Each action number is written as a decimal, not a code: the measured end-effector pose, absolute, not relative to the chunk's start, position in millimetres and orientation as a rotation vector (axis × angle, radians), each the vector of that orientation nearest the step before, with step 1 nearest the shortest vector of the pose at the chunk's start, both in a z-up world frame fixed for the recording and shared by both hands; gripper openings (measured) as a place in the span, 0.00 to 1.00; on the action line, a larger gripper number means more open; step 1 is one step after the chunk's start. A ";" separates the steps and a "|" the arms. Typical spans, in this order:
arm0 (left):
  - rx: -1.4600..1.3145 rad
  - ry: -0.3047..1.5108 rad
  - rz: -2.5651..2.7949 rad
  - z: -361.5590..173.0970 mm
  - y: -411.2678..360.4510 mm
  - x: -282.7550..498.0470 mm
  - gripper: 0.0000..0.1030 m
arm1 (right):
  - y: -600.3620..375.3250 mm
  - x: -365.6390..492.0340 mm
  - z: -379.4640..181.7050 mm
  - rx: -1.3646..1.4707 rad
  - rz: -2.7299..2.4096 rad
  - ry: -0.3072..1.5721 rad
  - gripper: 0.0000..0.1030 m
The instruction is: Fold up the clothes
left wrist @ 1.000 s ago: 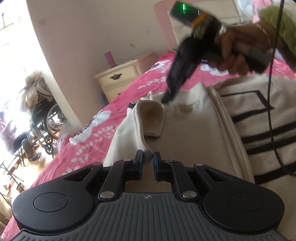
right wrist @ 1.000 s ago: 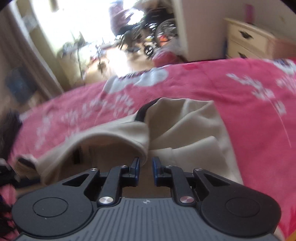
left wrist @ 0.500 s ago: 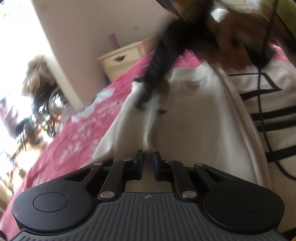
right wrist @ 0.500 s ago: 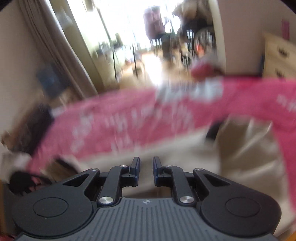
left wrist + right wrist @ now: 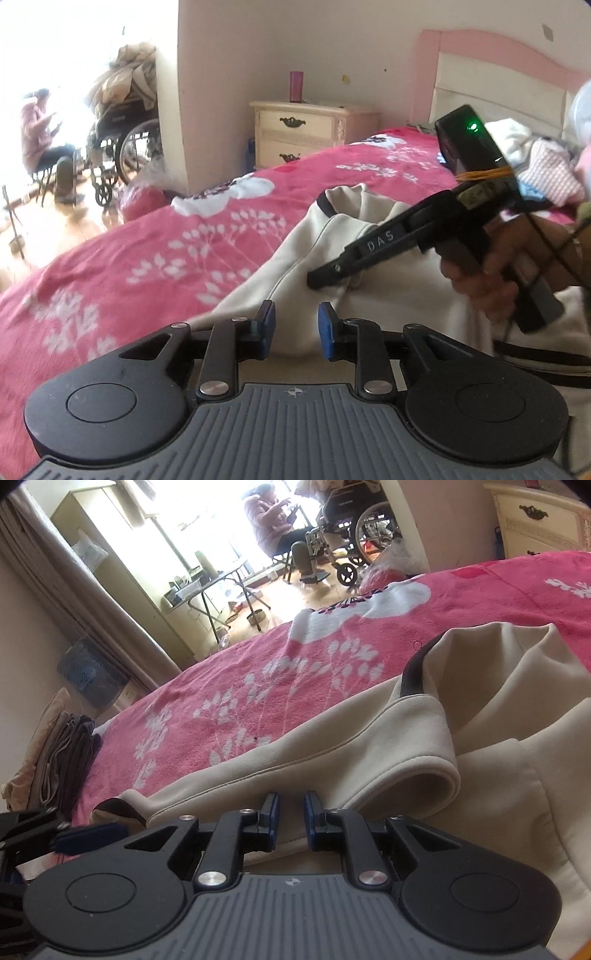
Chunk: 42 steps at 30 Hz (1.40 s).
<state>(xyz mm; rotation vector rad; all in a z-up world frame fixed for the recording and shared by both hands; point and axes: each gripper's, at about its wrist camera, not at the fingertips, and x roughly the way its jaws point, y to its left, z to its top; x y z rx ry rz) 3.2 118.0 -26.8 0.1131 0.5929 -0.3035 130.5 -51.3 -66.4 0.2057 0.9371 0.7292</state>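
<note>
A cream garment (image 5: 351,210) with a dark cuff band (image 5: 413,668) lies on the pink flowered blanket (image 5: 184,258); a sleeve is folded across it. My left gripper (image 5: 293,321) hovers at the garment's near edge. Its jaws are opening, and the cloth lies under them, not pinched. A hand (image 5: 491,280) holds my right gripper (image 5: 321,278), whose tip is pressed down on the middle of the garment. In the right wrist view its narrow gap (image 5: 291,808) is filled with a fold of cream cloth. One blue left fingertip (image 5: 86,836) shows at that view's lower left.
A cream nightstand (image 5: 306,129) and a pink headboard (image 5: 491,55) stand beyond the bed. Loose clothes (image 5: 546,173) are heaped near the headboard. Folded clothes (image 5: 55,760) are stacked at the bed's far corner. A wheelchair (image 5: 122,147) and a seated person (image 5: 37,129) are by the window.
My left jaws have parted and let go of the cloth fold, and the left view has rolled level. The right gripper swung down and across, and now sits low on the garment.
</note>
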 end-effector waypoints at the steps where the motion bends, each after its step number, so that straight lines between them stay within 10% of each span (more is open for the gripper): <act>1: 0.137 0.601 -0.304 -31.7 113.2 8.9 0.25 | -51.2 130.3 -67.2 0.211 0.726 0.933 0.15; 9: 0.124 0.654 -0.259 -45.1 119.1 18.7 0.24 | -62.4 131.3 -39.1 0.190 0.714 0.879 0.17; 12: 0.131 0.668 -0.255 -43.5 120.1 14.2 0.24 | -88.0 139.6 -15.3 0.253 0.635 0.811 0.50; 16: 0.095 0.704 -0.236 -38.5 121.2 12.0 0.24 | -107.1 172.7 -16.5 0.288 0.530 0.867 0.53; 32: -0.497 0.828 -0.171 -34.1 180.2 18.2 0.48 | -115.4 187.6 -56.0 0.482 0.543 1.103 0.47; 38: -0.499 0.853 -0.149 -43.5 170.9 35.2 0.46 | -113.4 189.7 -60.4 0.506 0.545 1.130 0.24; 42: -0.491 0.832 -0.106 -45.1 173.3 43.8 0.28 | -113.6 194.4 -64.5 0.554 0.555 1.129 0.17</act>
